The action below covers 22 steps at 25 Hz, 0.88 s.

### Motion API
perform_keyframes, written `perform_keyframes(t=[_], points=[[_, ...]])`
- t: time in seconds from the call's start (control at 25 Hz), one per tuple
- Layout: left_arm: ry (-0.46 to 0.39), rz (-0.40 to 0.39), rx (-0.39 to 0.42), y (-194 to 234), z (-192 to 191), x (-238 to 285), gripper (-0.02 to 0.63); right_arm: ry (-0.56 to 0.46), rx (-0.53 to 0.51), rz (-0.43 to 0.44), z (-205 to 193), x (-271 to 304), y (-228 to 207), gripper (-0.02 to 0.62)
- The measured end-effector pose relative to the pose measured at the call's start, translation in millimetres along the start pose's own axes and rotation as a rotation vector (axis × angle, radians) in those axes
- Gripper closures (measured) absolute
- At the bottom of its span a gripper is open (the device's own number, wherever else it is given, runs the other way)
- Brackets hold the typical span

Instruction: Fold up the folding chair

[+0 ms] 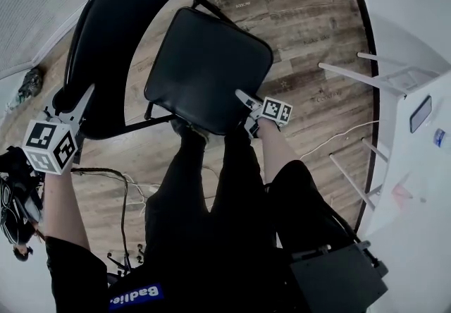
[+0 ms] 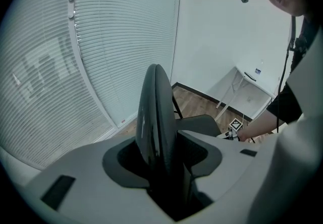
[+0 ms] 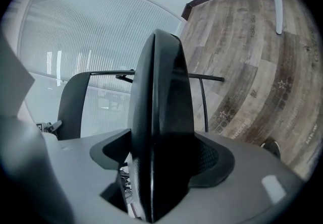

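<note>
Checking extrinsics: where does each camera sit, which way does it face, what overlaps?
Head view: on the head, facing steeply down; legs, forearms, left gripper, right gripper show.
Left gripper view: on that gripper, along jaws shut on the backrest, toward blinds.
Right gripper view: on that gripper, along jaws shut on the seat, toward floor.
Shared: all show seat and backrest.

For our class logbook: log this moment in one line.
left gripper: clamped on backrest | right gripper: clamped on seat | fold: not yet done
</note>
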<state>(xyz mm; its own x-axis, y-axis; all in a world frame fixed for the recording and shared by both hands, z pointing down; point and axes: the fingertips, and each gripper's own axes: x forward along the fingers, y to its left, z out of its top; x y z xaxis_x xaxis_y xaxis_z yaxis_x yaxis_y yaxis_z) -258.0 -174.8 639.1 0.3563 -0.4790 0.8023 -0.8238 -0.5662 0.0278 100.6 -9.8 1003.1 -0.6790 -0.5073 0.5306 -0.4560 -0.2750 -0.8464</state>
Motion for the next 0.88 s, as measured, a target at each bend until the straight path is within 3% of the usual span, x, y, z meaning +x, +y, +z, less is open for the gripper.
perform_keyframes(t=[0.88], points=[[-0.009, -0.029, 0.029, -31, 31, -44, 0.46, 0.032, -0.009, -0.07, -1, -13, 89, 0.302]])
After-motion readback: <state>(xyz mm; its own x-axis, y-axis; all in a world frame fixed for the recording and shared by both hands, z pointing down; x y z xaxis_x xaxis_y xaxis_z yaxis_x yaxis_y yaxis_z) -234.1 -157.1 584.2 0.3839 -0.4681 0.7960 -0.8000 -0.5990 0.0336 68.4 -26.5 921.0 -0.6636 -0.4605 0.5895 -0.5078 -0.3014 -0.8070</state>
